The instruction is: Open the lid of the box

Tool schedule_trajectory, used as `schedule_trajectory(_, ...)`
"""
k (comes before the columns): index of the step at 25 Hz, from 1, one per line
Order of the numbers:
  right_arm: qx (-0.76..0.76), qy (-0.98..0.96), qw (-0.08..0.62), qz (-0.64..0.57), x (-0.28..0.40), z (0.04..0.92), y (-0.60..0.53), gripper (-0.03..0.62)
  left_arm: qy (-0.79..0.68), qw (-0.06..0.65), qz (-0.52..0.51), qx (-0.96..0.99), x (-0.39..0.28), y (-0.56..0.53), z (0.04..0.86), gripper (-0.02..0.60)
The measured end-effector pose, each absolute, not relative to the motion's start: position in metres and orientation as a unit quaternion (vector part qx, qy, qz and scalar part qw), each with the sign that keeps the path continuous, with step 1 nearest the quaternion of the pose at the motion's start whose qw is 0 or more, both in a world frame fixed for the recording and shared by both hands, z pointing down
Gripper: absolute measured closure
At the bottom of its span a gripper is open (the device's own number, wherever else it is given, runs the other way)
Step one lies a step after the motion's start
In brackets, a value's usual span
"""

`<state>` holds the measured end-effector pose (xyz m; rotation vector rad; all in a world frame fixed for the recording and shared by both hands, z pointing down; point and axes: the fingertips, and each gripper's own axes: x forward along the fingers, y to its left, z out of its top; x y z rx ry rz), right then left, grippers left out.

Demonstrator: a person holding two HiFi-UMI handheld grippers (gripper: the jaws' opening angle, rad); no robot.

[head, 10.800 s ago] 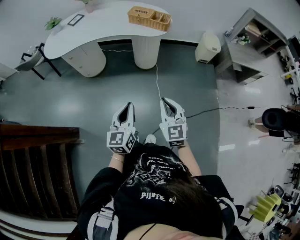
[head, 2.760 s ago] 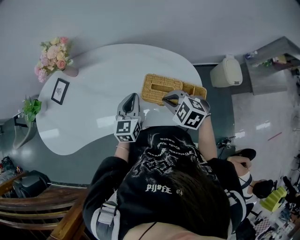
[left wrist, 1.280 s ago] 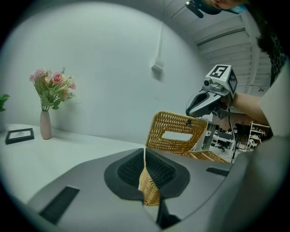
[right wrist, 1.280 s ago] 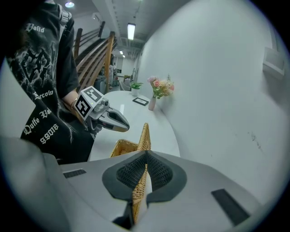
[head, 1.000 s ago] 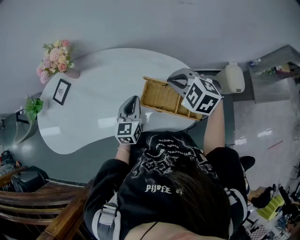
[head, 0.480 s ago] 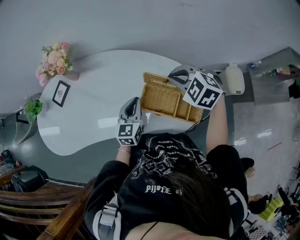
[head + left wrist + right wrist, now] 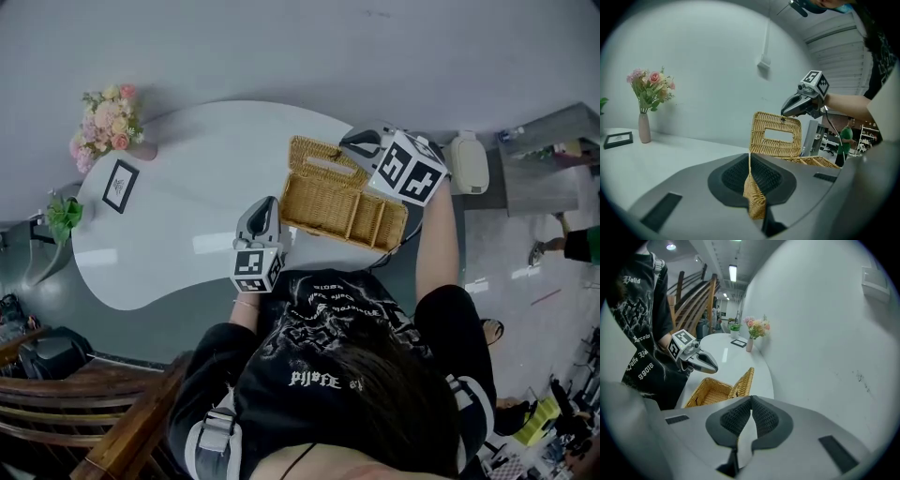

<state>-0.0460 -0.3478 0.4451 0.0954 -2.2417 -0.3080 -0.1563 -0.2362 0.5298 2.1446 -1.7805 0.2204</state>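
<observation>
Change: the lid [image 7: 774,148] lay flat on the box [image 7: 330,228] a few seconds ago and was still leaning partway up a second ago; now it stands upright on its rear hinge edge, and the woven inside of the box lies bare to the head view.
Meaning for the task: in my judgement the opening is as good as done; all that seems left is to see that the lid stays up once it is let go.
Box position: it sits on the white surface [image 7: 178,202] at the edge nearest the person, well apart from the vase of flowers [image 7: 105,114] and the small picture frame [image 7: 120,185] at the far left.
Right gripper [image 7: 349,143]: it is raised over the far side of the box, slanting down, with its tips at the lid's top edge beside a small clasp. Its jaws are pressed together; I cannot tell whether they pinch the clasp or only rest against the edge.
Left gripper [image 7: 268,202]: it is held low and nearly level at the box's left end, clenched on a strip of the box's wicker wall, which its own view shows wedged between the pads. This reads as a steadying hold.
Arms: the right forearm reaches out past the box; the left is tucked close to the body.
</observation>
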Motion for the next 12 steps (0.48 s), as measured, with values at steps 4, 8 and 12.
schedule_trajectory(4, 0.04, -0.894, 0.431, -0.116, -0.045, 0.452, -0.362, 0.56, -0.625, 0.179, 0.08, 0.756, -0.157, -0.238, 0.533, 0.555)
schedule_trajectory(8, 0.044, -0.894, 0.434, -0.104, -0.043, 0.46, -0.375, 0.56, -0.626, 0.184, 0.082, 0.753, -0.159, -0.239, 0.535, 0.555)
schedule_trajectory(12, 0.05, -0.897, 0.43, -0.087, -0.042, 0.47, -0.39, 0.56, -0.625, 0.191, 0.082, 0.752, -0.161, -0.244, 0.536, 0.555)
